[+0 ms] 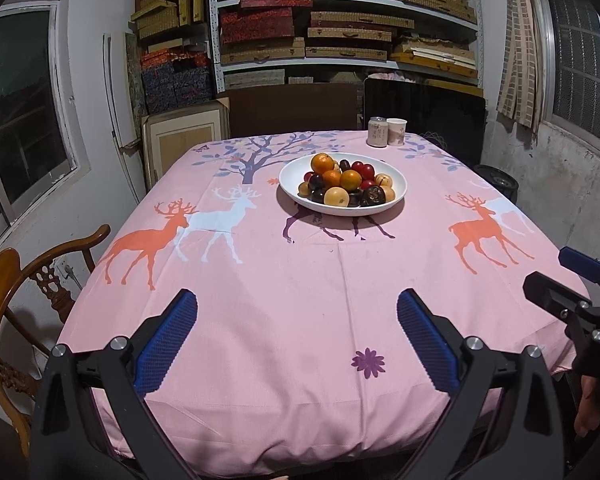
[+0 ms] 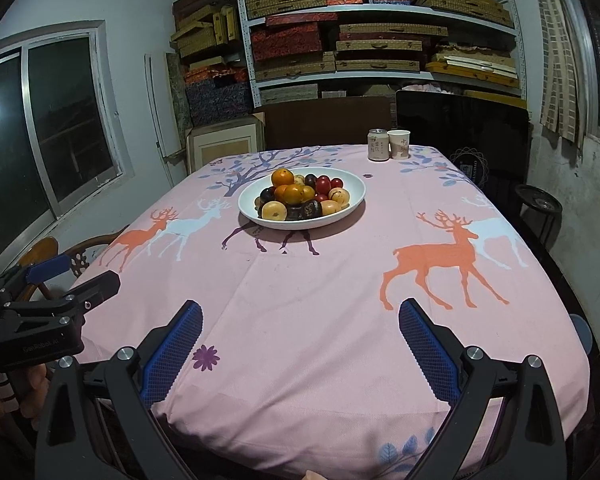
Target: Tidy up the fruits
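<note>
A white bowl [image 1: 396,178] heaped with several fruits stands at the far middle of the pink deer-print table; it also shows in the right wrist view [image 2: 356,188]. The pile holds oranges [image 1: 322,163], red fruits [image 1: 367,170], yellow fruits [image 1: 336,197] and dark purple ones [image 1: 372,196]. My left gripper [image 1: 297,322] is open and empty over the near table edge, far from the bowl. My right gripper [image 2: 300,330] is open and empty, also at the near edge. Each gripper shows in the other's view: the right one [image 1: 568,280], the left one [image 2: 72,276].
A drink can [image 1: 377,131] and a paper cup [image 1: 396,132] stand at the far right of the table. A wooden chair [image 1: 40,280] is at the left side. Shelves of boxes [image 1: 340,32] line the back wall. A dark panel [image 1: 424,116] leans behind the table.
</note>
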Tool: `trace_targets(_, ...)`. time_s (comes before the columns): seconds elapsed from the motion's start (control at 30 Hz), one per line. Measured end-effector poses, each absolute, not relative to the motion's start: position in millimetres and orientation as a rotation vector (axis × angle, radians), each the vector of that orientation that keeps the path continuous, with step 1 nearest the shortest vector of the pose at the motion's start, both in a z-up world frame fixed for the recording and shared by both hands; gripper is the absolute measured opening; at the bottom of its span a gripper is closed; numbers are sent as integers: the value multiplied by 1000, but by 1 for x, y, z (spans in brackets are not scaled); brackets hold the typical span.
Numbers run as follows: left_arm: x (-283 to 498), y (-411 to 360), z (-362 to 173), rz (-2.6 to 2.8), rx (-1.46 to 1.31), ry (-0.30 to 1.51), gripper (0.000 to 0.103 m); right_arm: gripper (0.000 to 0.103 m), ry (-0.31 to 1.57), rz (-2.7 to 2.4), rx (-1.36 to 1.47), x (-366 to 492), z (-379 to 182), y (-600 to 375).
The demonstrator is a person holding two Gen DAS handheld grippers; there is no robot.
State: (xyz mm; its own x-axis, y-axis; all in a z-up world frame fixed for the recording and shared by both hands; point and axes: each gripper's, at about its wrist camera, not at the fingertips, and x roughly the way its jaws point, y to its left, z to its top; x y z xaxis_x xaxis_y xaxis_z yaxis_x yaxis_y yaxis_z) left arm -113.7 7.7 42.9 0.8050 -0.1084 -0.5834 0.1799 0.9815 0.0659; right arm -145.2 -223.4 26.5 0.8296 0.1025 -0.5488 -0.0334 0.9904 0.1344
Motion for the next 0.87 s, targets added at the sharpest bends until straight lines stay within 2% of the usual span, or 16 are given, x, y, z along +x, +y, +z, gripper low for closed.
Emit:
trace_targets(0.47,-115,9,45,-102,130,552,98,99,571,63,116,-147,28,-224)
trace_targets(0.87,-111,6,39,-136,129,603,98,99,575,62,123,-148,26,-224)
